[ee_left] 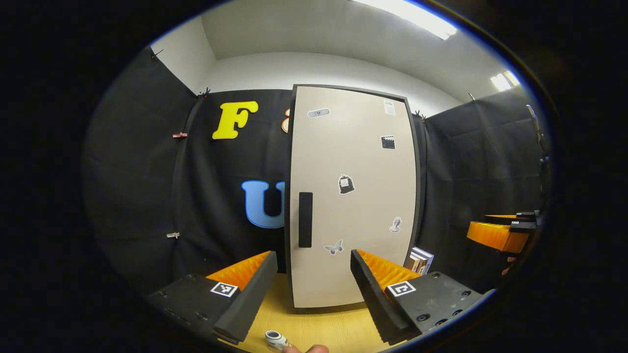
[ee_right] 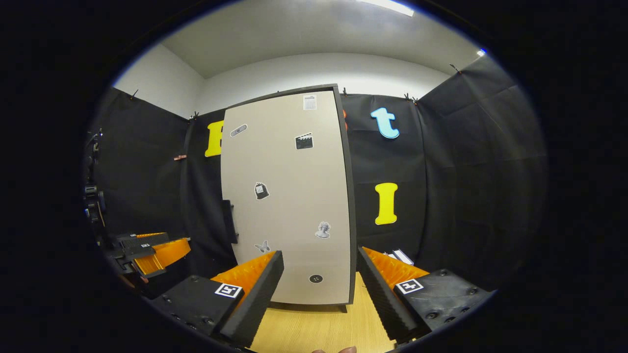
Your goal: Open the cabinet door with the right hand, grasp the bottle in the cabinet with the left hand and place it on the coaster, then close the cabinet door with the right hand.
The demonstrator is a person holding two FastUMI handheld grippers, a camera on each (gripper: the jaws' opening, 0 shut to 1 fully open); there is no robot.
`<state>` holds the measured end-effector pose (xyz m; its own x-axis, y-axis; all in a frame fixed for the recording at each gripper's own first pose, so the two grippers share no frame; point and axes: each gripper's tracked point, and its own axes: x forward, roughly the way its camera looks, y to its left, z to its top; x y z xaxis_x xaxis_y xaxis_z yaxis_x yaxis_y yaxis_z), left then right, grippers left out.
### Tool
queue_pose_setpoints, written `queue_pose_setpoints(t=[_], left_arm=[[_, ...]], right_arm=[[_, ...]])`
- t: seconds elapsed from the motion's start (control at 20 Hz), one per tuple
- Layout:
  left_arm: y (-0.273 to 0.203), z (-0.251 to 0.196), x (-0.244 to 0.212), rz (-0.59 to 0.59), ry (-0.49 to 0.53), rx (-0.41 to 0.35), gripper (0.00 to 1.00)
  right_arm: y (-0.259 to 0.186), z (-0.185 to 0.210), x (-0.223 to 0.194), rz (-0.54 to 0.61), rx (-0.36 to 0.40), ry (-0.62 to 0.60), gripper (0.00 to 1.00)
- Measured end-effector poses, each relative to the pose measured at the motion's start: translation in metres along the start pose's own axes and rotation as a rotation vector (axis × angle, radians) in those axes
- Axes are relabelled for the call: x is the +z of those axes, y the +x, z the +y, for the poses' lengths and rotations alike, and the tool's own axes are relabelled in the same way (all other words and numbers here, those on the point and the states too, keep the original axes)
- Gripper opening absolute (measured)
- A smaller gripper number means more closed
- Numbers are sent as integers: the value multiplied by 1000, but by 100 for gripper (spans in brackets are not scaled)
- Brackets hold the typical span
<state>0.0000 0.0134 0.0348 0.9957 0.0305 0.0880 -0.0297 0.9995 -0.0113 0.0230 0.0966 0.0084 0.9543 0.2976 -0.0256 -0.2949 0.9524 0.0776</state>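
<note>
Task looks to be at the very start: the cabinet door (ee_left: 353,196) is shut, so the opening step is not yet done, and all the rest (take bottle, put it on coaster, close door) is left too, as far as I can judge. The bottle is not visible; by the task sentence it should be inside the cabinet, behind the shut door, but I cannot confirm this. I also cannot make out a coaster; a small white round thing (ee_left: 275,339) lies on the wooden table (ee_left: 333,328) near the bottom edge of the left gripper view, but it is too small to tell what it is. The left gripper (ee_left: 314,284) has its fingers wide apart and holds nothing; it faces the door front, w/ the dark handle (ee_left: 305,219) just above the left finger. The right gripper (ee_right: 320,287) is also wide and empty, pointing at the lower part of the door. Count: 1 cabinet, 1 door, 1 handle, 2 grippers, approx. 6 small stickers on the door, 1 stack of books (ee_left: 419,260) beside the cabinet on its right.
</note>
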Motion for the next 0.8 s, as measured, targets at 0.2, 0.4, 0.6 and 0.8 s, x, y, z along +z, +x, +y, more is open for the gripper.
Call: queue_pose_setpoints(t=[0.2, 0.4, 0.6, 0.8], left_arm=[[3, -3, 1, -1, 18, 14, 95], [6, -11, 1, -3, 21, 14, 94], [11, -18, -1, -2, 17, 7, 95], [15, -22, -2, -6, 19, 4, 95]], right_arm=[[0, -3, -2, 0, 15, 0, 98], [2, -6, -4, 4, 27, -5, 97], [5, -8, -6, 4, 32, -14, 98], [6, -14, -8, 5, 25, -11, 97]])
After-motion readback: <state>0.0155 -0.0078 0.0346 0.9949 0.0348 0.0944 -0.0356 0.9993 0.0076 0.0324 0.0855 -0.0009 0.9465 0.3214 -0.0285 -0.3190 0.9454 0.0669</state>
